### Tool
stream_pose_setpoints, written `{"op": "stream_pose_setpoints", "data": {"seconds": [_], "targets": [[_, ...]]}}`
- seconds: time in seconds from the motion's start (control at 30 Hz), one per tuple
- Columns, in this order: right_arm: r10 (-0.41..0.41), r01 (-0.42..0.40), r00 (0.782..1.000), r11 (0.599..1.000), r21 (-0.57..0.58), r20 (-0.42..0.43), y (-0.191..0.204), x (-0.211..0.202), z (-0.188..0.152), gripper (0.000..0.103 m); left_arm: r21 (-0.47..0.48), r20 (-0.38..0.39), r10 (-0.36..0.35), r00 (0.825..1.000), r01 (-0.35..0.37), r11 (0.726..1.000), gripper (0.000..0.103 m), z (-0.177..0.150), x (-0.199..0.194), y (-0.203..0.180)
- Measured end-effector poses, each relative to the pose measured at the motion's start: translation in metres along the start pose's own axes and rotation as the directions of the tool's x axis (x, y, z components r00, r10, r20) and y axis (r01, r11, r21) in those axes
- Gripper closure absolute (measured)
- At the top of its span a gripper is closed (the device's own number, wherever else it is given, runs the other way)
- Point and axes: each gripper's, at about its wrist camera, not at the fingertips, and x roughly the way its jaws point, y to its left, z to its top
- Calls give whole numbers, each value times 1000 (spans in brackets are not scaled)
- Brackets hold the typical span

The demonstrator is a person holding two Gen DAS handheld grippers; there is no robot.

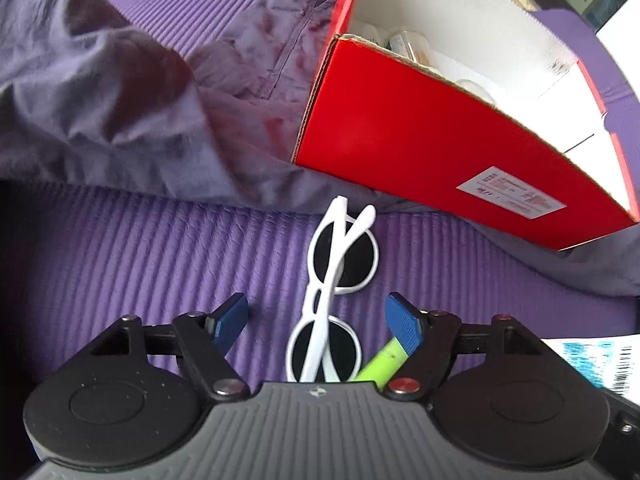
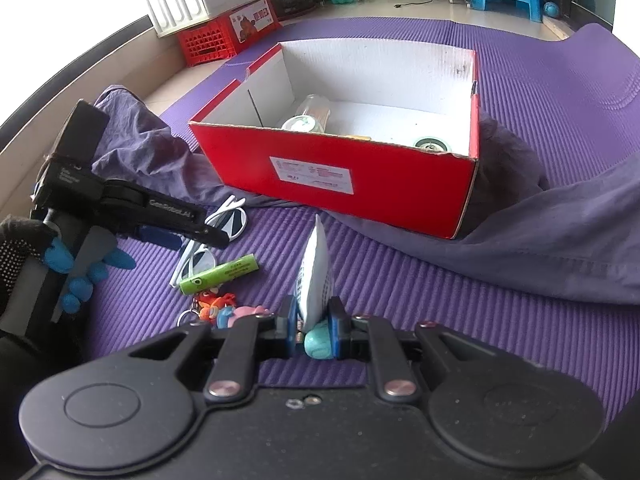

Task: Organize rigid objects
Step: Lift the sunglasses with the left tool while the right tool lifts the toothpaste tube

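Left gripper hanging spread-fingered over folded sunglasses, seemingly lining up to grasp; right gripper pinching a white packet, red box at twelve o'clock

Left gripper: jaws spread wide, blue pads clear of anything, pointing steeply down. In right wrist view, seen from side at left edge, black body angled down. Left hand wraps handle; dark dotted glove with blue fingertips.

Right gripper: jaws nearly together, blue pads pressing thin white-and-blue item upright between them; item identity unclear, possibly flat packet. Gripper tilted downward. Right hand out of view.
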Motion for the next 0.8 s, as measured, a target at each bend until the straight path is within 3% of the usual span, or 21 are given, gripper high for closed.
{"op": "stream_pose_setpoints", "data": {"seconds": [0.2,0.27,0.3,0.37,0.4,0.53,0.57,0.8], "targets": [[-7,7,1000,1000,5,-12,-2,2,-1,89,76,7,114,993,-114,991,33,1,8,-20],[-9,9,1000,1000,8,-10,-2,1,0,89,121,21,151,988,-152,981,48,-1,8,-26],[-9,9,1000,1000,8,-9,-1,1,0,89,137,27,149,989,-151,979,50,-2,8,-29],[-10,10,1000,1000,8,-9,-2,1,0,89,161,40,127,991,-132,978,80,-4,5,-33],[-10,10,1000,1000,7,-9,-1,1,0,89,168,43,124,991,-130,977,84,-5,3,-35],[-14,14,1000,1000,8,-6,-1,0,0,89,179,78,120,990,-132,975,89,-12,-4,-40],[-16,16,1000,1000,7,-4,-1,-1,0,89,166,85,111,990,-124,978,98,-12,-5,-39],[-30,30,999,999,14,14,0,-5,0,89,117,99,70,993,-81,990,98,-15,-19,-23]]}}
